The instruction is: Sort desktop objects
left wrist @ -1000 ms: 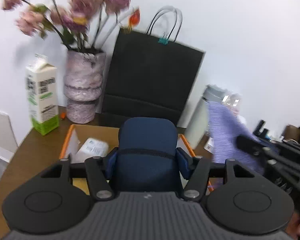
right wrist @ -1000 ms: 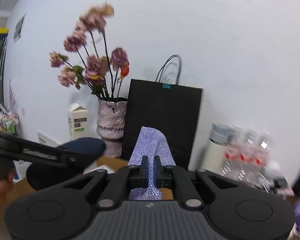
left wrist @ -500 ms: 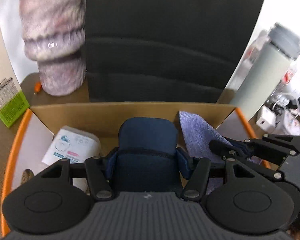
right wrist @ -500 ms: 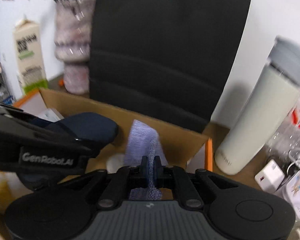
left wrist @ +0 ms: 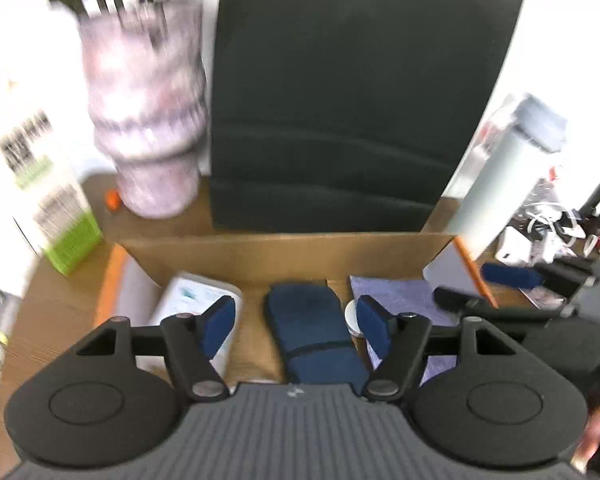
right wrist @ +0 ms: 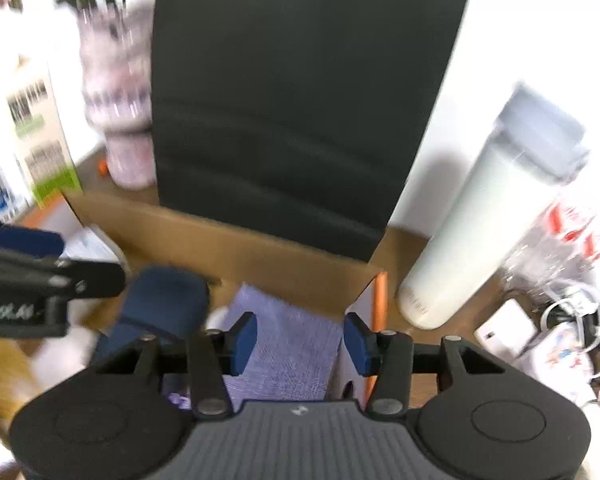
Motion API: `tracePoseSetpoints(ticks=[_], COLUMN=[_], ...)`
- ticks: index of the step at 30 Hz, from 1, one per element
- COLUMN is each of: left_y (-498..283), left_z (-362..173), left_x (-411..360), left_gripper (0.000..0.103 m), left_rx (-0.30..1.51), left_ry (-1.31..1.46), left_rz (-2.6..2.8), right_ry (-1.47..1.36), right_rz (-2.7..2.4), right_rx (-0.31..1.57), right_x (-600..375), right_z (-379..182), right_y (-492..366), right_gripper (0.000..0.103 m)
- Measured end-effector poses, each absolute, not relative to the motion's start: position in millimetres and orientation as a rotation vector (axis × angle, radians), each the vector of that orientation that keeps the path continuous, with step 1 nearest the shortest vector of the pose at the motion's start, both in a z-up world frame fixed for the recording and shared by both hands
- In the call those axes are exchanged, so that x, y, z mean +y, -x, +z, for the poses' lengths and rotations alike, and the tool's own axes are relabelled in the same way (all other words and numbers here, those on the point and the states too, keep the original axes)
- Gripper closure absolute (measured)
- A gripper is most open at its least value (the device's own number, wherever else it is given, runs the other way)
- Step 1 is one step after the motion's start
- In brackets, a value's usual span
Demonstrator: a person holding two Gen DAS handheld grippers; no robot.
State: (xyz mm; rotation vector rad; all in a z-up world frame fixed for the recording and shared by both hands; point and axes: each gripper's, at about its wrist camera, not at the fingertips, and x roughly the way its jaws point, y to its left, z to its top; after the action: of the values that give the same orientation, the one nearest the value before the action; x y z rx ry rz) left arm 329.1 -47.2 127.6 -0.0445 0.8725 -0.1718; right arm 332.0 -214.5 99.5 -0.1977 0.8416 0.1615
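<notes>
Both our grippers over cardboard box. Left gripper fingers just spreading, navy pouch loose between them. Right gripper fingers just spreading, purple cloth lying in box.

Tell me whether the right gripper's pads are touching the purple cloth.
Apart. The right wrist view shows the right gripper just opened, a gap between each pad and the purple cloth lying in the box.
</notes>
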Motion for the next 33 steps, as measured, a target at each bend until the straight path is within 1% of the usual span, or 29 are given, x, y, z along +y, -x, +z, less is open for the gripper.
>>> tracePoseSetpoints(ticks=[1,2,4,6,8,9,10,14,15,16,18,24,28,31,33], left_y=[-320.8,-312.4,-297.4,-277.0,-252.4,-240.6,-230.5,-188.5,-175.6,-159.0,-132.8,-45.5,17.4,49.0,60.1], left_z=[138.0,147.6,162.9,173.9,177.7,177.5,176.0,167.7,164.8,159.6,146.1,88.0,59.2,40.8,31.8], left_x=[-43.5,-39.6,-32.9,-28.1,-20.9,-17.6,-14.1,-3.3,0.6,5.1,11.9,24.8,23.1,17.3,17.7], left_gripper=[0.027,0.025,0.012,0.004,0.002,0.0,0.0,0.0,0.0,0.0,0.0,0.0,0.0,0.0,0.0], left_rx=[0.866,0.866,0.874,0.867,0.85,0.844,0.841,0.83,0.815,0.795,0.782,0.78,0.725,0.687,0.701], left_ry=[0.032,0.017,-0.01,-0.037,-0.054,-0.058,-0.063,-0.062,-0.045,-0.019,0.012,0.078,0.061,-0.013,-0.013], left_rz=[-0.172,-0.172,-0.176,-0.175,-0.189,-0.198,-0.204,-0.174,-0.17,-0.172,-0.19,-0.226,-0.246,-0.173,-0.109], right_ry=[0.183,0.168,0.132,0.119,0.127,0.14,0.152,0.19,0.187,0.182,0.164,0.158,0.156,0.073,-0.021], right_rz=[0.161,0.163,0.163,0.16,0.157,0.162,0.169,0.177,0.178,0.178,0.206,0.247,0.205,0.186,0.183], right_rx=[0.827,0.813,0.783,0.758,0.715,0.693,0.679,0.648,0.636,0.621,0.588,0.59,0.586,0.62,0.639], right_x=[-215.7,-216.4,-217.9,-217.7,-217.2,-217.0,-217.3,-212.3,-211.0,-209.8,-210.8,-210.1,-208.6,-214.9,-220.9], right_z=[112.5,124.9,148.9,169.4,185.7,192.0,196.3,204.8,205.8,204.1,192.6,128.9,83.4,55.4,43.2], right_y=[-324.9,-316.9,-298.3,-276.1,-250.1,-233.6,-221.0,-170.2,-157.7,-147.1,-117.7,-28.6,21.5,49.7,64.8], right_gripper=[0.049,0.047,0.045,0.041,0.034,0.029,0.026,0.026,0.023,0.019,0.016,0.016,0.016,0.016,0.016])
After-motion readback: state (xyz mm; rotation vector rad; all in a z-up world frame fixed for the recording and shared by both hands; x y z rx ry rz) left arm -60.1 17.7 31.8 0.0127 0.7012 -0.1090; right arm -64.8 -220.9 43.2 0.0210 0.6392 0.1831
